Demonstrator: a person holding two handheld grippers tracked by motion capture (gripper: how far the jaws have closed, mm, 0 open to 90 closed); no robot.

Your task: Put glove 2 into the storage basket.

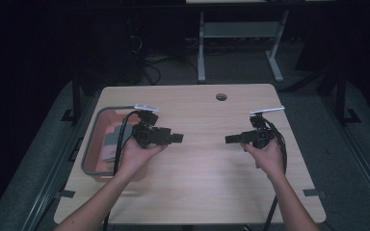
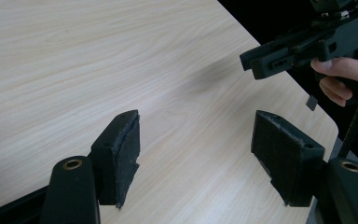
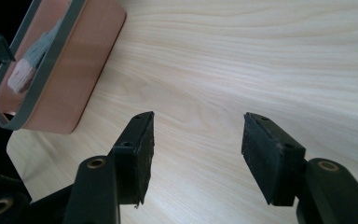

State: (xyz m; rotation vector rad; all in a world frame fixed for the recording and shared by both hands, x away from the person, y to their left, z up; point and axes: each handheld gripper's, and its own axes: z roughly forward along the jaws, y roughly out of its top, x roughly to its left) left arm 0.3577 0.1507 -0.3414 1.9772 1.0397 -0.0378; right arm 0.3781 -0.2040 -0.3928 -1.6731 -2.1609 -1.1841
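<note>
From the high view, the left gripper [image 1: 177,138] and the right gripper [image 1: 230,139] are held over the wooden table [image 1: 202,183], pointing at each other across a bare stretch of tabletop and well apart. A pink bin [image 1: 94,144] with a grey rim sits at the table's left edge, just beside the left hand [image 1: 137,156], which partly covers it; something grey and white lies inside, too dim there to identify. The right gripper view brings the bin closer and shows the pale, greyish item [image 3: 30,60] resting in it, though the rim and the frame edge cut it off. The left gripper view shows the jaws spread with only wood grain between them, and the right gripper beyond, gripped by the right hand [image 2: 349,79]. The right gripper's own view likewise shows its jaws apart, holding nothing.
</note>
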